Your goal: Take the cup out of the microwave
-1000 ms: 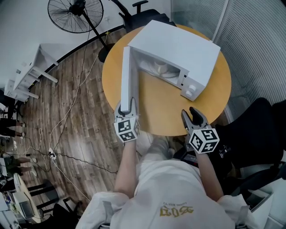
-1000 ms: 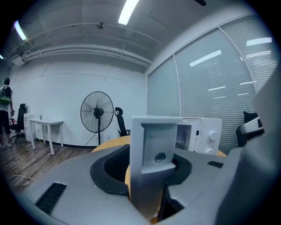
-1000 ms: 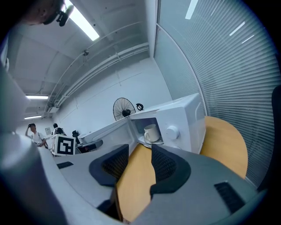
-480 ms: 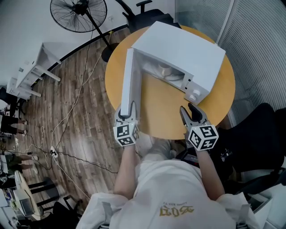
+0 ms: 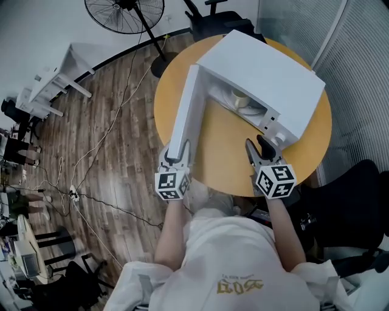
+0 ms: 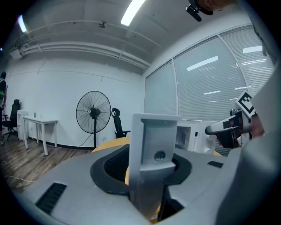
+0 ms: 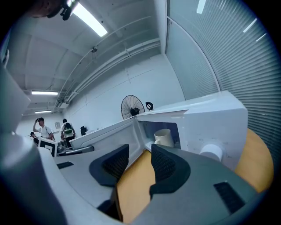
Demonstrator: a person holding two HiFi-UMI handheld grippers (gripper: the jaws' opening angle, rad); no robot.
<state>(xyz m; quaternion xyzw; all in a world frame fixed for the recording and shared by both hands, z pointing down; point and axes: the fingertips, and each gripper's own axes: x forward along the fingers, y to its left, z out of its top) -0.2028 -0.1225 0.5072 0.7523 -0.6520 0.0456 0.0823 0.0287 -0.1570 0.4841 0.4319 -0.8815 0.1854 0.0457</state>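
Note:
A white microwave (image 5: pixel 267 67) stands on the round yellow table (image 5: pixel 228 146) with its door (image 5: pixel 185 112) swung wide toward me on the left. My left gripper (image 5: pixel 176 152) is shut on the door's free edge (image 6: pixel 153 132), which fills the gap between its jaws. A pale cup (image 5: pixel 241 100) sits upright inside the cavity; in the right gripper view the cup (image 7: pixel 164 137) shows past the jaws, handle to the left. My right gripper (image 5: pixel 258 147) is open and holds nothing, low over the table just in front of the control panel (image 5: pixel 276 124).
A standing fan (image 5: pixel 127 9) and a black office chair (image 5: pixel 219 15) stand beyond the table. A white desk (image 5: pixel 61 79) is at the left, cables lie on the wood floor (image 5: pixel 91 182), and a dark chair (image 5: pixel 358 200) is at my right. People (image 7: pixel 44 127) stand far off.
My right gripper has moved forward over the table toward the microwave's front. The left gripper stays clamped on the door edge. The head view has shifted, so the table sits further right.

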